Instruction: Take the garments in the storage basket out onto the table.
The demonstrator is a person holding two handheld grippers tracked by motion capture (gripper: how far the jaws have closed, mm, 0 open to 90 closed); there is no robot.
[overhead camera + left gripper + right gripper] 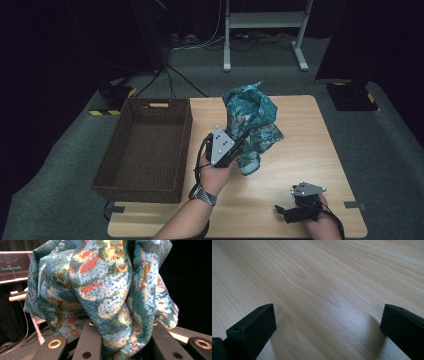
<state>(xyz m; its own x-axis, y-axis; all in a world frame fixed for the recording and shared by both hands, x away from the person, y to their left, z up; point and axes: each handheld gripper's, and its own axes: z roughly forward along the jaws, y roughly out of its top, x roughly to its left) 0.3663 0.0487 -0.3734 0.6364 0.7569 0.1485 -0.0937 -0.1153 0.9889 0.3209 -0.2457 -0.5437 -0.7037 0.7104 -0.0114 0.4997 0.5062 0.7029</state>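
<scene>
Teal patterned cloth (251, 125) hangs bunched above the middle of a pale wooden surface (310, 150), clamped in the left gripper (235, 150), whose black jaws press on a thick fold of the fabric in the left gripper view, cloth (105, 290) spilling up and over them. Its lowest end seems to brush the wood just beside the gripper, though contact is hard to judge from above. A dark wicker basket (185, 145) sits at the surface's left edge, overhanging it, its near rim just beside the person's left wrist. Open wood lies to the right of the cloth and along the far edge. The right gripper (292, 212) rests low near the front right corner, well apart from the cloth, its jaws wide apart over bare wood in the right gripper view (327, 322). Both forearms are cut off by the bottom edge, and the room beyond is too dark to read
</scene>
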